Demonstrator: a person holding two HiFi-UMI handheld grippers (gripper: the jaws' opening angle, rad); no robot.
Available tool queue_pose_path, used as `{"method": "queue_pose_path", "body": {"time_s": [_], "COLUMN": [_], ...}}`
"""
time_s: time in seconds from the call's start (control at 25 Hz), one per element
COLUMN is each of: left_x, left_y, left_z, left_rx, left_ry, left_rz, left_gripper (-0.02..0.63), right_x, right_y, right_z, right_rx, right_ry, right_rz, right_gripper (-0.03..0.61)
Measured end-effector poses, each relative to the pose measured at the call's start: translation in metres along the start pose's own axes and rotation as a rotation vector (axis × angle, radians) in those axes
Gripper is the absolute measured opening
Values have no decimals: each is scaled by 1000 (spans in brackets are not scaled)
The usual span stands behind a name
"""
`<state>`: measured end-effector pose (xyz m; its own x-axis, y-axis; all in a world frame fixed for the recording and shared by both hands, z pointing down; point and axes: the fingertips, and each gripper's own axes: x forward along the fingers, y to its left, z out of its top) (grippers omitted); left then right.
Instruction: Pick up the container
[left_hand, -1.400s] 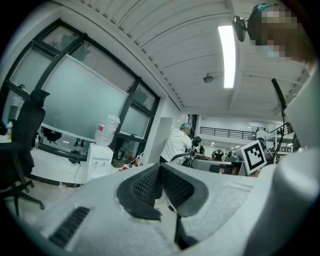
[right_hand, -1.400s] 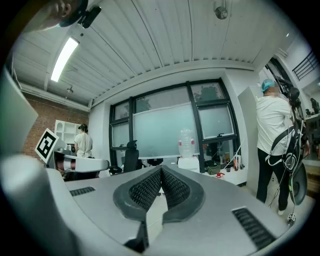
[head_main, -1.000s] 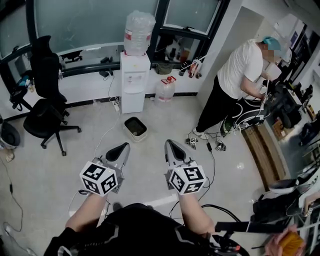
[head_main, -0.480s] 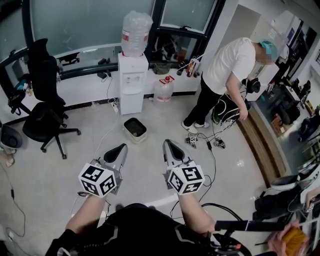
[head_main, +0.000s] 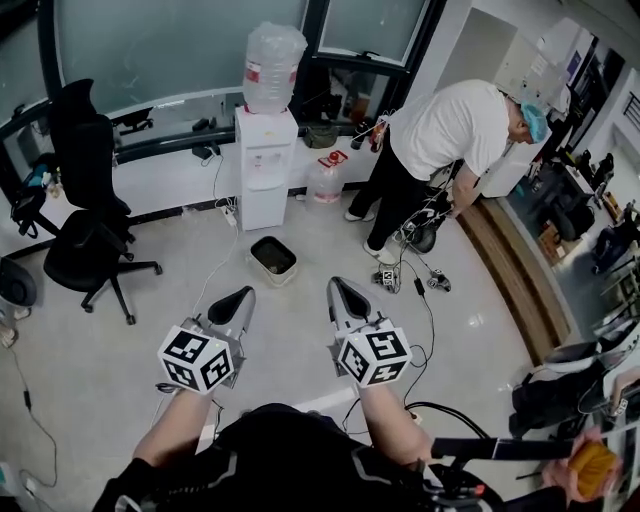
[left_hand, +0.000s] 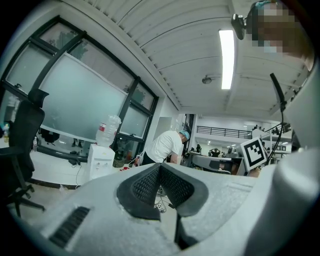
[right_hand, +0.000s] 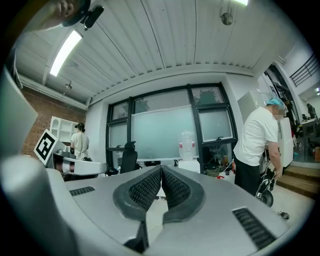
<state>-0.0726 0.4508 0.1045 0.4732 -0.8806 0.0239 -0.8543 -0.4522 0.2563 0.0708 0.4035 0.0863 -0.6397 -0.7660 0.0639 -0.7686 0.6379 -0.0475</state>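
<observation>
A small dark container (head_main: 272, 256) sits on the pale floor in front of the water dispenser, seen in the head view. My left gripper (head_main: 243, 293) hangs in the air short of it and slightly left, jaws shut with nothing between them. Beside it, my right gripper (head_main: 337, 285) is also shut and empty, to the container's near right. In the left gripper view the black ribbed pads (left_hand: 150, 184) meet at the tips of the left gripper (left_hand: 160, 167). The right gripper view shows the right gripper (right_hand: 161, 170) closed the same way. The container is hidden in both gripper views.
A white water dispenser (head_main: 267, 165) with a bottle stands at the back wall, a spare bottle (head_main: 327, 181) beside it. A black office chair (head_main: 88, 215) is at left. A person in a white shirt (head_main: 440, 130) bends over at right, with cables (head_main: 415, 290) on the floor.
The person in the white shirt has walked left and bent forward over gear on the floor. Both grippers have stayed shut and nearly still.
</observation>
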Motion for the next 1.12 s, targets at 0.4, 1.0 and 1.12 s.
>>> {"method": "queue_pose_path", "body": {"time_s": [0.4,1.0,1.12], "left_x": [-24,23,49], "left_y": [40,93,105], "left_z": [-11,-6,-1], "left_rx": [-51,-28,-19], "left_ry": [-7,1,5], "left_rz": [-31,34,44], "left_gripper": [8,9,8], "right_x": [20,91,112], "right_y": [43,-5,-25], "right_z": [-23,-20,-22], "right_rx": [21,19,29], "right_ry": [44,25,32], "right_rz": [-33,7,16], "right_gripper": [8,8,8]}}
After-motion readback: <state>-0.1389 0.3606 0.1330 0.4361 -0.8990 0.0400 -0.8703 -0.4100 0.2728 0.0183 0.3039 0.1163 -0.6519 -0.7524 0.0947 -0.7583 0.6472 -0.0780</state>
